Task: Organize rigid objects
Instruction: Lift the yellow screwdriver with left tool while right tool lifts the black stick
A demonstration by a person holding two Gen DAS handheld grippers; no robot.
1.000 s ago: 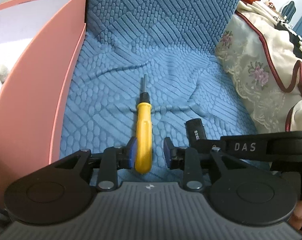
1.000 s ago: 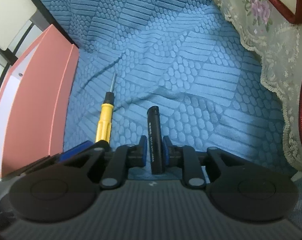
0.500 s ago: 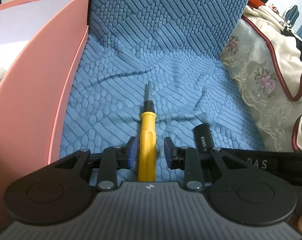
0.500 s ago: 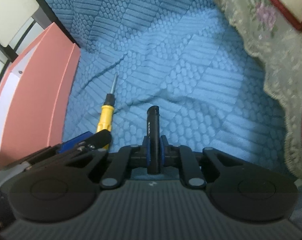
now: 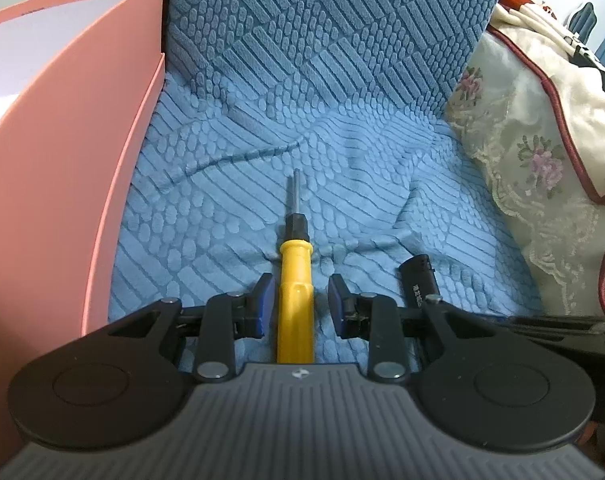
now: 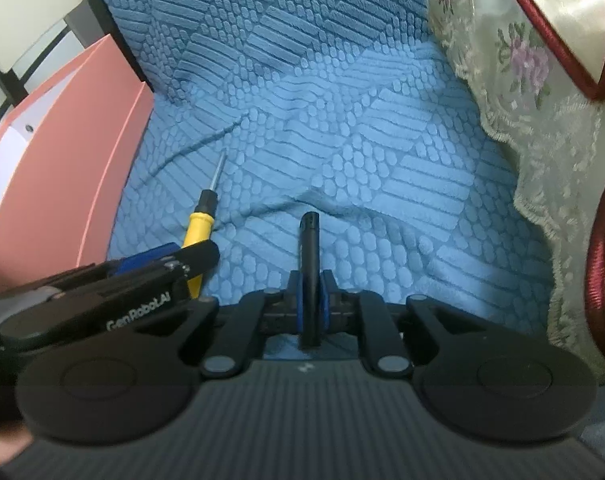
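The blue textured seat cover (image 5: 342, 152) bears both items, with the pink file holder (image 5: 82, 160) standing along its left edge. The yellow screwdriver (image 5: 295, 276) lies flat, tip pointing away, between the spread jaws of the left gripper (image 5: 298, 304), pads clear of the handle. The right gripper (image 6: 309, 304) is pinching the black pen-like stick (image 6: 309, 256). Recommendation: centre the left pads on the handle and close squarely before lifting.

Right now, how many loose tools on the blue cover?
2. Yellow screwdriver lies between the open left gripper pads; black stick is clamped in the right gripper. Others may be hidden.
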